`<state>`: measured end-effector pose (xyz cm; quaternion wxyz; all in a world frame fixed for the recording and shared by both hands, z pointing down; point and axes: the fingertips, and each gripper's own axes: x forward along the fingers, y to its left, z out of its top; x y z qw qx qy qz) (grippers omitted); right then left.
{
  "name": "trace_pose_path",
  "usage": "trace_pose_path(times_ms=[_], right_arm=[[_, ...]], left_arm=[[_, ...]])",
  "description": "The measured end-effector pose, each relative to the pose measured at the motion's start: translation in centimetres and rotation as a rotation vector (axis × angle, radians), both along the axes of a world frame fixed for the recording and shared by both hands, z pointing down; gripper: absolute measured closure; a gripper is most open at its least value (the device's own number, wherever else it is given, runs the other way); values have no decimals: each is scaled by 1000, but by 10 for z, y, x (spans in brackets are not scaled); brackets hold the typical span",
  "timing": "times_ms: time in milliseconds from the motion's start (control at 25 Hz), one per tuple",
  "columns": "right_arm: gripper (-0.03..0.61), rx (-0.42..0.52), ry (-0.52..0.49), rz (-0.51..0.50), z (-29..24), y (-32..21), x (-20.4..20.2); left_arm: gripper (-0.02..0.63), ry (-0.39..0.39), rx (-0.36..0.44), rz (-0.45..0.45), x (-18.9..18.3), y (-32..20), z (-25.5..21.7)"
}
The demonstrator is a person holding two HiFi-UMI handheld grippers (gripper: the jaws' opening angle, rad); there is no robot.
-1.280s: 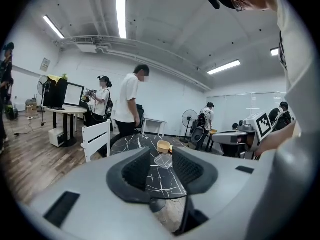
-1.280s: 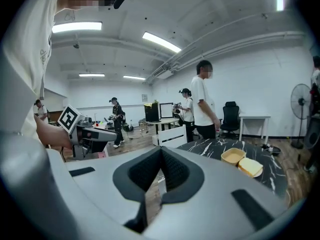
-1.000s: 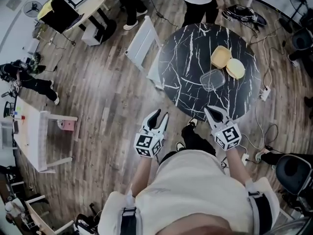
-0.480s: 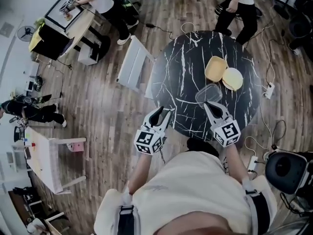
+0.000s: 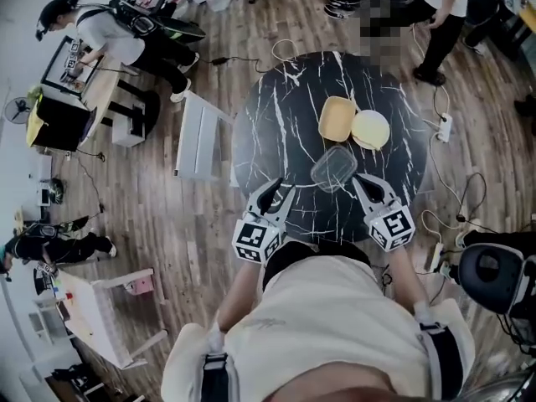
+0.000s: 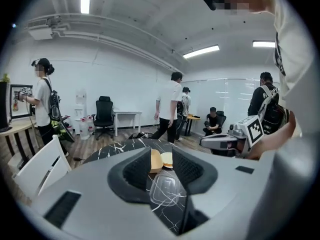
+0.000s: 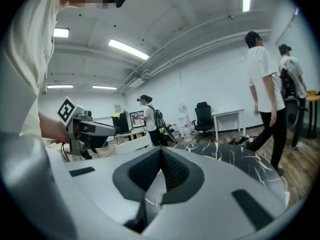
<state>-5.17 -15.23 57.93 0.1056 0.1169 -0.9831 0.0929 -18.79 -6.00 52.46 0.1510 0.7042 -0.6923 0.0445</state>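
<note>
A round black marble table (image 5: 285, 124) is just ahead of me. On it lie an open yellow box (image 5: 337, 117) with its lid (image 5: 370, 129) and, nearer, a clear plastic container (image 5: 334, 167). My left gripper (image 5: 272, 198) hangs over the table's near edge, left of the clear container, jaws open and empty. In the left gripper view the clear container (image 6: 165, 189) and the yellow box (image 6: 156, 160) show through the gap between its jaws. My right gripper (image 5: 366, 187) is just right of the clear container, jaws shut with nothing in them. Its view (image 7: 161, 154) shows the tabletop (image 7: 235, 156).
A white chair (image 5: 199, 136) stands against the table's left side. A person (image 5: 444, 15) stands at the far right of the table, another (image 5: 109, 32) at a desk to the left. Cables and a power strip (image 5: 442, 126) lie on the wooden floor; a black stool (image 5: 494, 279) is at my right.
I have come up to the table: it has moved from well ahead to right under both grippers. The person who stood by the table has walked off to the right.
</note>
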Motion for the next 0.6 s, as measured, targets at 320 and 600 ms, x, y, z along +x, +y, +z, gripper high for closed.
trace_pose_path(times_ms=[320,600], right_arm=[[572,6,11,133,-2,-10,21],[572,19,22,279,-19,-1,33]], left_arm=[[466,36,-3,126,12,-30,6],[466,43,18,256,6,-51,-4]])
